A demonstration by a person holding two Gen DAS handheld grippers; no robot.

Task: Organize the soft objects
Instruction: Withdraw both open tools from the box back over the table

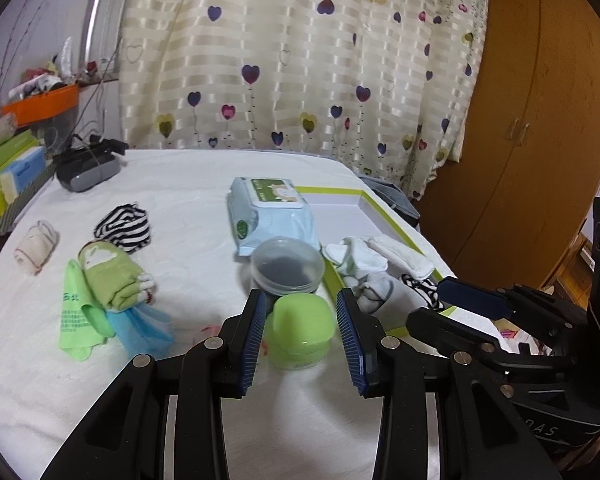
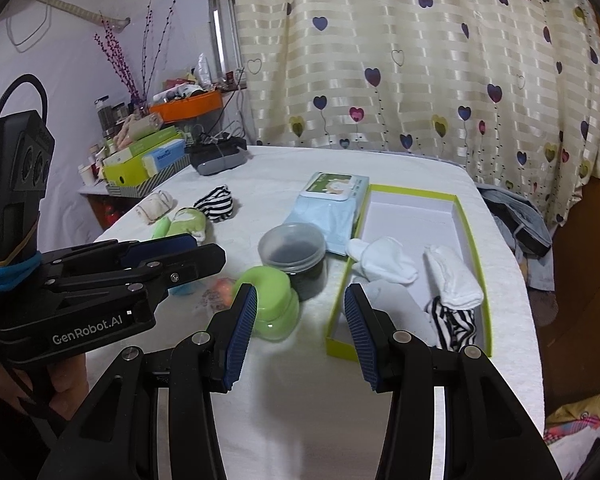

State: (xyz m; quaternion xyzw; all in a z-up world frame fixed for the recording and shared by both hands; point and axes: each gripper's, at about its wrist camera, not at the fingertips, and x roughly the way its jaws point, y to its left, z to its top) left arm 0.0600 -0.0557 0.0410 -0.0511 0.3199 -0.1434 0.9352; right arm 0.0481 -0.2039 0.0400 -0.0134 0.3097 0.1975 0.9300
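A green-rimmed white box (image 2: 466, 216) lies on the white table and holds white socks (image 2: 384, 260), a white roll (image 2: 454, 276) and a striped sock (image 2: 454, 322); it also shows in the left wrist view (image 1: 384, 208). Loose soft items lie at the left: a striped cloth (image 1: 122, 226), a beige roll (image 1: 36, 246), a green cloth bundle (image 1: 112, 276) on green and blue cloths. My left gripper (image 1: 302, 338) is open and empty, its jaws to either side of a green jar (image 1: 300, 330). My right gripper (image 2: 300, 332) is open and empty above the table, before the box's near left corner.
A clear jar with dark contents (image 1: 286, 266) and a wet-wipes pack (image 1: 270, 212) stand beside the box. A black device (image 1: 88, 166) and stacked boxes (image 1: 8, 172) sit at the far left. A heart-print curtain and a wooden wardrobe stand behind the table.
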